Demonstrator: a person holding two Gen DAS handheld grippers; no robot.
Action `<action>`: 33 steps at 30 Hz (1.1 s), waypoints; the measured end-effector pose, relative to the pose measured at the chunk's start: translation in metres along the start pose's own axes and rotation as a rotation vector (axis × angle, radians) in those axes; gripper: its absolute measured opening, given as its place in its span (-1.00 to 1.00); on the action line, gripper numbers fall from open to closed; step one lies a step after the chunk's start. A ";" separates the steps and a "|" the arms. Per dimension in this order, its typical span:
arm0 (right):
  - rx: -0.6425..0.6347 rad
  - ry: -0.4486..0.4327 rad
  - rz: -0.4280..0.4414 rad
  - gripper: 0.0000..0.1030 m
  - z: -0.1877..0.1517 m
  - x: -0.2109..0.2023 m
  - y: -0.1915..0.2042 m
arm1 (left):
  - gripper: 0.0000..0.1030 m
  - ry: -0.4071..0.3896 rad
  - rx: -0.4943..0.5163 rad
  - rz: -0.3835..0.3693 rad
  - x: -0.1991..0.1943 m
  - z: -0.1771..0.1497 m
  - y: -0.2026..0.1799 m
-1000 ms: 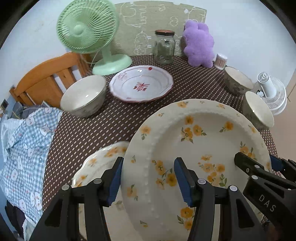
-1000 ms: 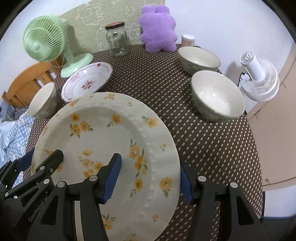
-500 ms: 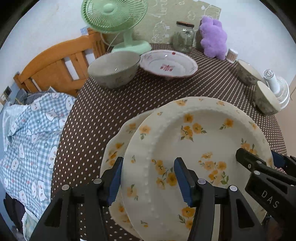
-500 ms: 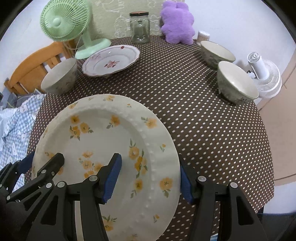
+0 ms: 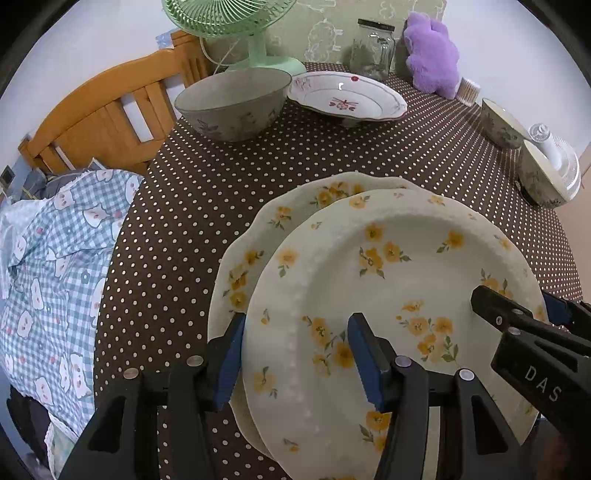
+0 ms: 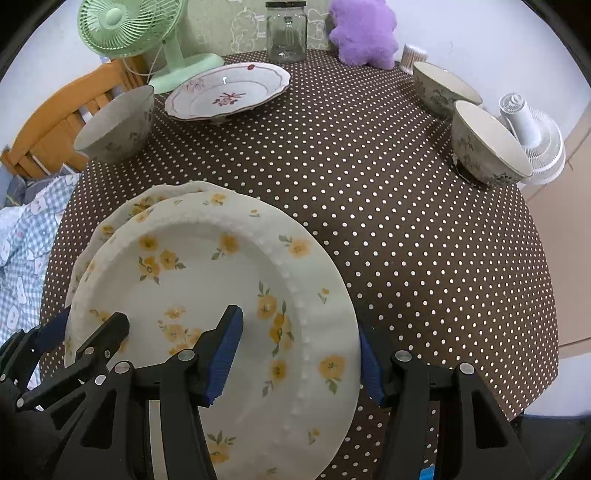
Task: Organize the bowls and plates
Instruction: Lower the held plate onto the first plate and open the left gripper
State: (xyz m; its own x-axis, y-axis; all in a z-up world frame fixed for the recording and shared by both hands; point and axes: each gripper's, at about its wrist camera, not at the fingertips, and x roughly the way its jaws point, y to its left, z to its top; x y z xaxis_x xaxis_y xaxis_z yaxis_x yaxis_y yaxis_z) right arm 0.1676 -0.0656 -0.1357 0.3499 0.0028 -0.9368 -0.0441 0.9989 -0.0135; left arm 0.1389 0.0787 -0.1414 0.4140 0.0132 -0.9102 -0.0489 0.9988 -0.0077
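Observation:
A cream plate with yellow flowers is held by both grippers. My left gripper is shut on its left rim and my right gripper is shut on its right rim. It hangs just above a matching flowered plate on the dotted tablecloth, mostly covering it. A red-flowered deep plate sits at the back. A grey bowl stands at the back left. Two more bowls stand at the right.
A green fan, a glass jar, a purple plush toy and a cotton-swab box line the back edge. A white fan stands off the right edge. A wooden chair with checked cloth is at left.
Both grippers have carried the held plate lower and to the left, over the matching plate on the table. The grip on both rims is unchanged.

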 end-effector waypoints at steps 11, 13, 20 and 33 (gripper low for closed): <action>-0.010 0.016 0.007 0.19 0.005 0.012 0.001 | 0.12 0.001 0.006 0.049 0.006 0.005 -0.006; -0.011 0.020 0.012 0.19 0.006 0.013 0.000 | 0.12 0.001 0.008 0.058 0.007 0.005 -0.006; -0.032 0.030 0.030 0.18 0.005 0.013 0.000 | 0.20 0.021 0.015 0.076 0.010 0.005 -0.008; -0.044 0.007 0.013 -0.33 0.002 -0.005 -0.005 | 0.49 -0.034 0.052 0.109 -0.003 0.002 -0.018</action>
State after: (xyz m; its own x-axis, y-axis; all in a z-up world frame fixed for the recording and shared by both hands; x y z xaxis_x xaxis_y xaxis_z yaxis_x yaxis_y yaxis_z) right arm 0.1680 -0.0707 -0.1307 0.3421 0.0154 -0.9396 -0.0901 0.9958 -0.0164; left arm 0.1402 0.0607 -0.1375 0.4399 0.1229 -0.8896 -0.0481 0.9924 0.1133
